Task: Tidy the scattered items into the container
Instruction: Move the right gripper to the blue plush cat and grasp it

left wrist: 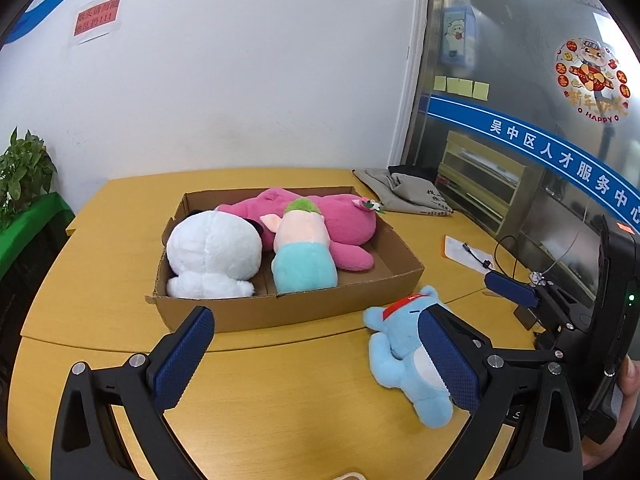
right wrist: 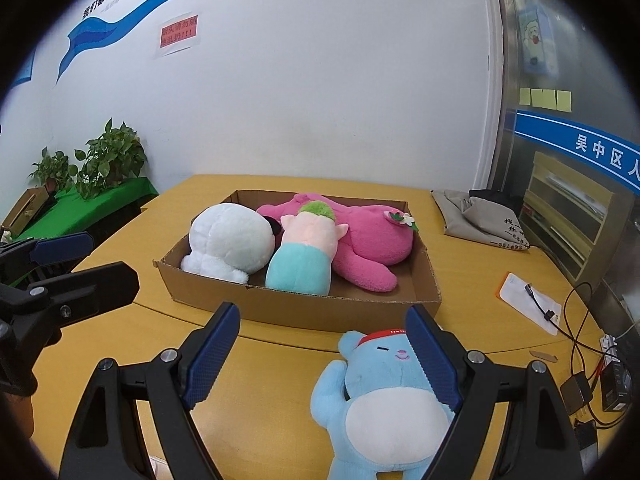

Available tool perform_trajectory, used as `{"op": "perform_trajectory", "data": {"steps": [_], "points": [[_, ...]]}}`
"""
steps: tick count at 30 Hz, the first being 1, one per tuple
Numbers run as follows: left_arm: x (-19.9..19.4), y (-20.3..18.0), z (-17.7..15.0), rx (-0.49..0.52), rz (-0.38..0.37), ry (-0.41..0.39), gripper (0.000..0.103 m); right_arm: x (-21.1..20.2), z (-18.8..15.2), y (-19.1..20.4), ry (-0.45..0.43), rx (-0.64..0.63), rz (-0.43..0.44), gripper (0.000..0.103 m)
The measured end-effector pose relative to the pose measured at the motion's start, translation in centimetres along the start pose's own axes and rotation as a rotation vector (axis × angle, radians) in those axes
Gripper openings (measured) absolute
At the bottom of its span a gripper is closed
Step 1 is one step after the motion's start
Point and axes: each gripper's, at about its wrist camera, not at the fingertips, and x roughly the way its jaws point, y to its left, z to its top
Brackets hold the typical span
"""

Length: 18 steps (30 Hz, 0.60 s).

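Tan box (left wrist: pixel 288 312), white plush (left wrist: pixel 212 252), pink plush (left wrist: pixel 340 220), mint-and-peach doll (left wrist: pixel 304 256) with green hair, light-blue bear (right wrist: pixel 380 408) with red headband, yellow table (left wrist: pixel 280 400), blue gripper pads (right wrist: pixel 212 356)

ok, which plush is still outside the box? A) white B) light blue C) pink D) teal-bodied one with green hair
B: the light blue plush lies on the table in front of the box; the other three are inside it.

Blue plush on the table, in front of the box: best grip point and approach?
Grip the blue plush across its round white belly, coming down from above with the open right gripper. It lies on its back, head toward the cardboard box, and both flanks are clear.
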Motion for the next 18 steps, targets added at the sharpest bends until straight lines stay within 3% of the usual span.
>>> {"op": "perform_trajectory", "data": {"steps": [18], "points": [[0.6, -0.5, -1.1, 0.012, 0.006, 0.020, 0.103, 0.4, -0.7, -0.5, 0.010, 0.009, 0.004, 0.085]]}}
